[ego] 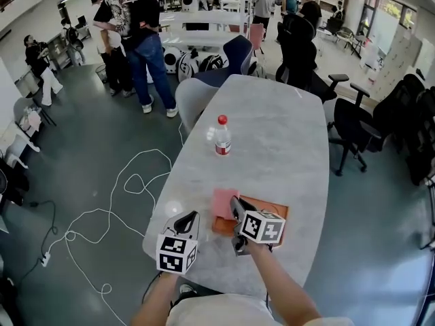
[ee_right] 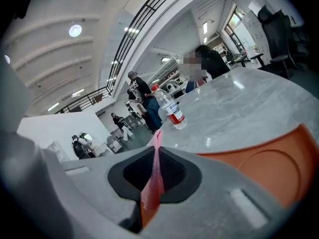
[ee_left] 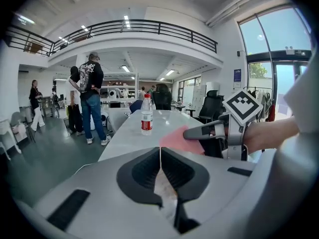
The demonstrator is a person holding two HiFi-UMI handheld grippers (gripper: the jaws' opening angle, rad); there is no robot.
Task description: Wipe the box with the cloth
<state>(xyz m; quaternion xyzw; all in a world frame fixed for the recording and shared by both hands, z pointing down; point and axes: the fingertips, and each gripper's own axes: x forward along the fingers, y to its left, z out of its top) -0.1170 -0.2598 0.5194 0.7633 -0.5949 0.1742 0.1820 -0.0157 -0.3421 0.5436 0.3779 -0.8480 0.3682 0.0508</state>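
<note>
1. Grey marbled tabletop [ego: 272, 134] carries the flat orange box [ego: 275, 208] at its near end, beneath my right gripper [ee_right: 157, 138].
2. Its jaws pinch the thin pink cloth [ego: 223, 202] by an edge: soft, limp, light.
3. The box probably slides easily; my left gripper [ee_left: 160, 151], jaws pressed together and apparently empty, could steady it.
4. A red-capped clear plastic bottle [ego: 222, 136] stands farther up the table; people stand about the hall.

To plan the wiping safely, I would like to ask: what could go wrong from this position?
1. The right tool pinches only a thin fold of the pink cloth, so the cloth may slip out when it is dragged.
2. The left tool is shut on nothing and sits beside the orange box, not on it. The box might slide on the smooth table.
</note>
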